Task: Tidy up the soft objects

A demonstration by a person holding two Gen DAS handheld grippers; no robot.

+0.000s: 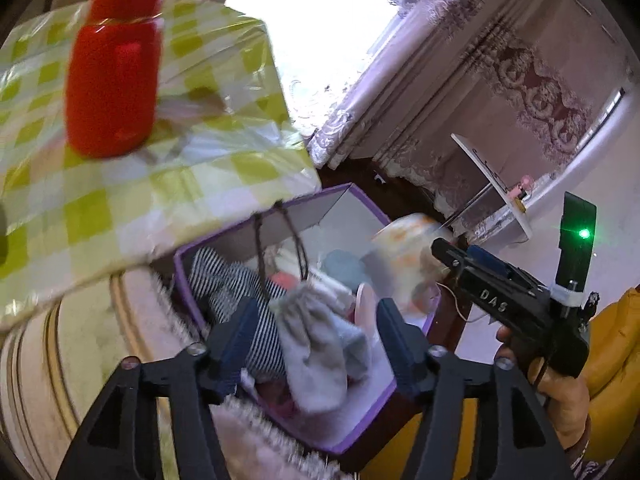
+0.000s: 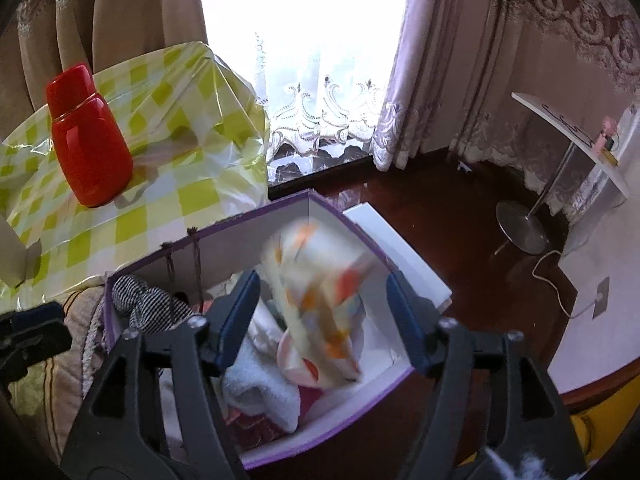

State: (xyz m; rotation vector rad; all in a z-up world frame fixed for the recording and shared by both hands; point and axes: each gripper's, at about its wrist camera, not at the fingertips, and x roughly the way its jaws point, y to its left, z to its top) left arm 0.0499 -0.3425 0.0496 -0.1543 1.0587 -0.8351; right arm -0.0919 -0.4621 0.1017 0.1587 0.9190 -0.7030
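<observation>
A purple-rimmed white box (image 1: pixel 362 438) (image 2: pixel 332 432) sits on the floor and holds several soft things, among them a black-and-white striped cloth (image 1: pixel 224 280) (image 2: pixel 148 300) and a white towel (image 2: pixel 264 392). My left gripper (image 1: pixel 312 340) is open above the box; a grey sock (image 1: pixel 316 352) hangs blurred between its fingers, touching neither pad. My right gripper (image 2: pixel 322 312) is open over the box; a cream cloth with orange marks (image 2: pixel 320 308) (image 1: pixel 404 252) is blurred between its fingers, loose in the air. The right gripper's body (image 1: pixel 516 300) shows in the left wrist view.
A red flask (image 1: pixel 112 84) (image 2: pixel 88 140) stands on a table with a green-checked plastic cover (image 1: pixel 120 208) (image 2: pixel 168 184) left of the box. A small white side table on a metal foot (image 2: pixel 524 224) stands at the right. Curtains and a bright window are behind.
</observation>
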